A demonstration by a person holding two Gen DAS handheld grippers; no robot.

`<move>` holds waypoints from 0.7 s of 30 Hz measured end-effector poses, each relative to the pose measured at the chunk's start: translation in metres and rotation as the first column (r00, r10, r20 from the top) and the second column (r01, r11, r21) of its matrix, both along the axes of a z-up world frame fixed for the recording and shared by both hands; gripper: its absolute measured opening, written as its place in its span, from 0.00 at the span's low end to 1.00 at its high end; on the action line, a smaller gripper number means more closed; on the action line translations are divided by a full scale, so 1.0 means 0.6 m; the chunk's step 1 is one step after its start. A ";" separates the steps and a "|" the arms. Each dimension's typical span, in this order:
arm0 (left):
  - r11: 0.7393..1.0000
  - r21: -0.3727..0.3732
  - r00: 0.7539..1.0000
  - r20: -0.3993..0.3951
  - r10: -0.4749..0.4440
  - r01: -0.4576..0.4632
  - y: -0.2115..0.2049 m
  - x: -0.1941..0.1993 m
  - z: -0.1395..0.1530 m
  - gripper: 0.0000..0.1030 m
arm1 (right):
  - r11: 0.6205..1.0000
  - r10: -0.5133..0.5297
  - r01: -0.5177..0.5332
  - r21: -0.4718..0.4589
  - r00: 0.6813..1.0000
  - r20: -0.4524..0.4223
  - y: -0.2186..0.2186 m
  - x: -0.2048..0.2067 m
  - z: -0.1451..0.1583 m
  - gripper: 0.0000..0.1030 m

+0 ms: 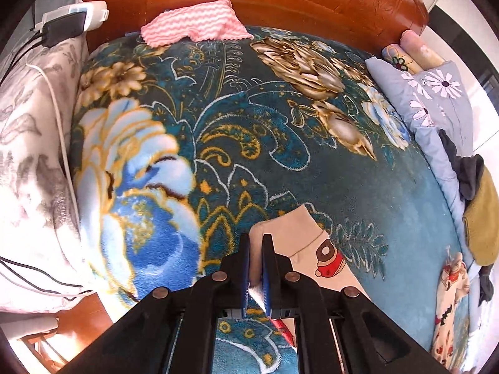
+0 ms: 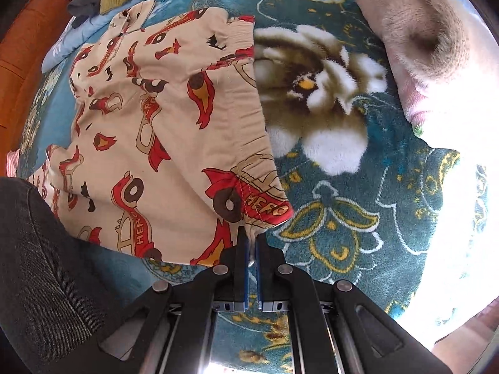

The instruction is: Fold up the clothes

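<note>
Pinching cream fabric between nearly closed jaws, the left gripper (image 1: 256, 243) holds the car-print garment (image 2: 162, 118) at lower centre; the right gripper (image 2: 251, 243) clamps its hem likewise, over the teal floral blanket (image 1: 249, 131).

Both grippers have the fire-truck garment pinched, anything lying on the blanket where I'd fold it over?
Nothing visible blocks it. The left gripper and right gripper each pinch the car-print garment, and the floral blanket beside it is bare. The pink towel and the clothes pile sit off at the bed's edges.
</note>
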State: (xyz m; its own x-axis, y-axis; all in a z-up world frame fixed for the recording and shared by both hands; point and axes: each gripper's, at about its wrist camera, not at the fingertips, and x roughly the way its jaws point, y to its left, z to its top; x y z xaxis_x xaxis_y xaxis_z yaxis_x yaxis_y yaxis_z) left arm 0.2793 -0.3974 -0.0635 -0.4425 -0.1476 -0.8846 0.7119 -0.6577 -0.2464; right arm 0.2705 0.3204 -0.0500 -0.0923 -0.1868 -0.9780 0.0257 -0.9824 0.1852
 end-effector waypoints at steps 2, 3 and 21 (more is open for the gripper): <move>1.000 -0.011 0.999 0.037 -0.003 0.003 -0.001 -0.003 -0.010 0.07 | 1.000 0.019 -0.019 -0.017 0.999 0.028 -0.006 0.006 -0.008 0.03; 1.000 -0.009 0.999 0.054 0.000 0.000 -0.002 -0.003 -0.018 0.07 | 0.999 0.028 -0.028 -0.016 0.999 0.025 -0.007 0.007 -0.008 0.03; 0.999 -0.001 0.997 -0.060 -0.053 0.053 0.100 0.042 0.099 0.58 | 0.998 -0.033 0.020 -0.063 0.976 -0.213 0.030 -0.196 0.063 0.45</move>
State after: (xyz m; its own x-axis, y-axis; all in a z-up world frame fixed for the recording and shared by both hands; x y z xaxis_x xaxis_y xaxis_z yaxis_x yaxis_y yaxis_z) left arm 0.3048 -0.3375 -0.0039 -0.5017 -0.1218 -0.8564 0.6600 -0.6938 -0.2880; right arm 0.1532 0.3386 -0.0122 -0.3039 -0.2395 -0.9221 0.0456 -0.9704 0.2371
